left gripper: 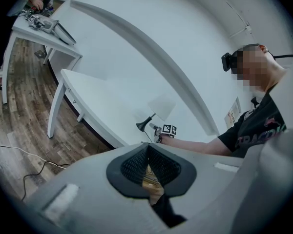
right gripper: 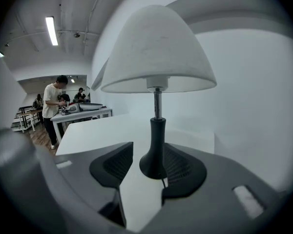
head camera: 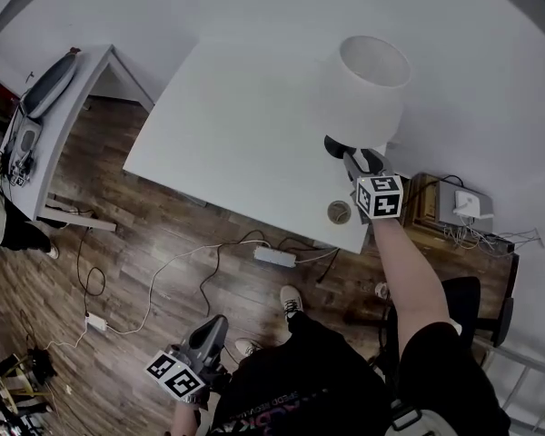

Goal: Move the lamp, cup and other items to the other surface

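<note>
A table lamp with a white shade and a black flared foot stands near the right end of the white table. In the right gripper view the lamp fills the middle. My right gripper is open at the foot, which sits between the pads close to the right one, with a gap on the left. A small round cup rests on the table's near edge just left of that gripper. My left gripper hangs low over the floor, pads together, holding nothing.
A second white table at the far left carries devices, with a person beside it. On the wood floor lie a power strip and cables. A low wooden stand with a white box sits right of the table, a dark chair behind me.
</note>
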Demonstrator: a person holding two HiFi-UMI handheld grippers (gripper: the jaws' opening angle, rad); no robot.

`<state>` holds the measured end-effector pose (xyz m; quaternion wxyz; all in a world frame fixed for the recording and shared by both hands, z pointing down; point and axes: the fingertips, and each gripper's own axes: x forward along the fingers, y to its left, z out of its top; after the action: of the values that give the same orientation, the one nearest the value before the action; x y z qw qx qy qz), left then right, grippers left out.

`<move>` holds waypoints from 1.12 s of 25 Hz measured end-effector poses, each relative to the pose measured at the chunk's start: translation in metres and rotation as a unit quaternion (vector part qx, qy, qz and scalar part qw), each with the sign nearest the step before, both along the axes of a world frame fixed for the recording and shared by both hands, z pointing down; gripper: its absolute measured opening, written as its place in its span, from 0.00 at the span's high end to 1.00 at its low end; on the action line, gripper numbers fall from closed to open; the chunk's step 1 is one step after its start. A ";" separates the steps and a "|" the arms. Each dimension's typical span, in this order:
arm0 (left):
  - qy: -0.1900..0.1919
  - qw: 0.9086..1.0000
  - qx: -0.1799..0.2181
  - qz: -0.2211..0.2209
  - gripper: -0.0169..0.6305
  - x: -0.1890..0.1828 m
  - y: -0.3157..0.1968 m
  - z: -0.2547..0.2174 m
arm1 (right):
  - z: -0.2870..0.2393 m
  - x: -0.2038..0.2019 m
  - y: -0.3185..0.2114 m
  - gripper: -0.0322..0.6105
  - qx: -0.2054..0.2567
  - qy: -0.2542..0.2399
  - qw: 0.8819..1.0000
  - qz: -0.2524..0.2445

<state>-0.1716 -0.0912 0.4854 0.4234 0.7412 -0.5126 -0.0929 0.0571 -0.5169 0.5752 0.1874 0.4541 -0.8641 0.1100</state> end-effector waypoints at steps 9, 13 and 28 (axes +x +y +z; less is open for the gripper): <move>0.002 0.999 -0.030 -0.027 0.98 -0.001 0.001 0.010 | 0.012 -0.011 -0.050 0.65 0.008 -0.012 1.000 0.006; 0.010 0.999 -0.038 -0.031 0.98 0.003 0.000 0.013 | 0.016 -0.016 -0.060 0.65 0.014 -0.013 1.000 0.005; 0.017 0.997 -0.066 -0.033 0.98 0.009 0.001 0.028 | 0.020 -0.028 -0.081 0.69 0.020 -0.016 1.000 0.004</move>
<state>-0.1625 -0.0904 0.5129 0.4764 0.6928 -0.5345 -0.0857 0.0294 -0.5979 0.5949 0.1635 0.4594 -0.8672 0.1004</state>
